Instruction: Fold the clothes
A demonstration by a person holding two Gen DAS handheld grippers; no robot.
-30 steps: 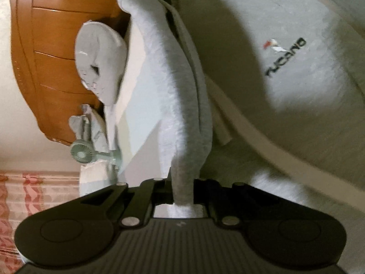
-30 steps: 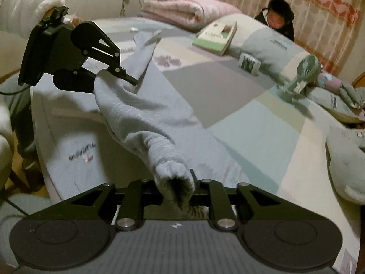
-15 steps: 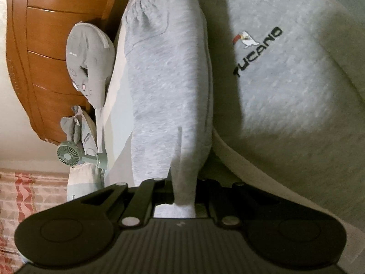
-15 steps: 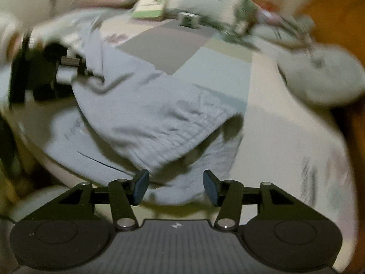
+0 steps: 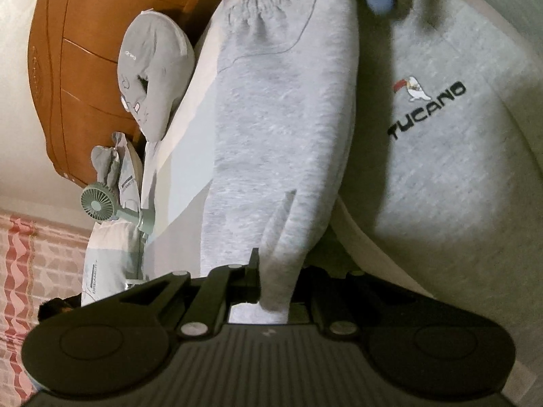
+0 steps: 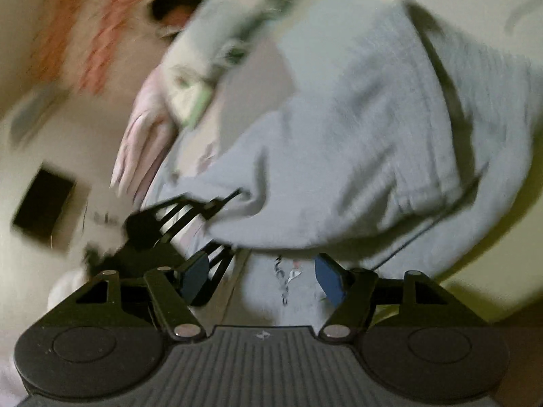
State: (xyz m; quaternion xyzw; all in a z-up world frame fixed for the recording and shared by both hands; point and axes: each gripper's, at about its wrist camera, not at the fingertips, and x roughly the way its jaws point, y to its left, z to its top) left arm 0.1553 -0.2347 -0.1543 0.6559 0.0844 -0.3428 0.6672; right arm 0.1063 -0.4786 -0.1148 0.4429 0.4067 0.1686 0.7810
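Grey sweatpants (image 5: 281, 108) lie stretched along the bed, waistband at the far end, next to a grey garment printed TUCANO (image 5: 441, 156). My left gripper (image 5: 276, 285) is shut on the sweatpants' near end. In the blurred right wrist view the sweatpants (image 6: 356, 142) lie folded over. My right gripper (image 6: 259, 279) is open and empty above the TUCANO garment (image 6: 288, 281). The left gripper (image 6: 217, 203) shows there too, pinching the cloth's edge.
A wooden headboard (image 5: 78, 78), a grey pillow (image 5: 152, 78) and a small green fan (image 5: 98, 200) sit at the bed's far side. A pink-patterned curtain (image 5: 20, 271) hangs at the left. A person's face (image 6: 173, 17) is blurred in the right wrist view.
My right gripper let go of the sweatpants, opened, and swung away fast. The sweatpants went from hanging between the grippers to lying flat on the bed. My left gripper keeps its hold.
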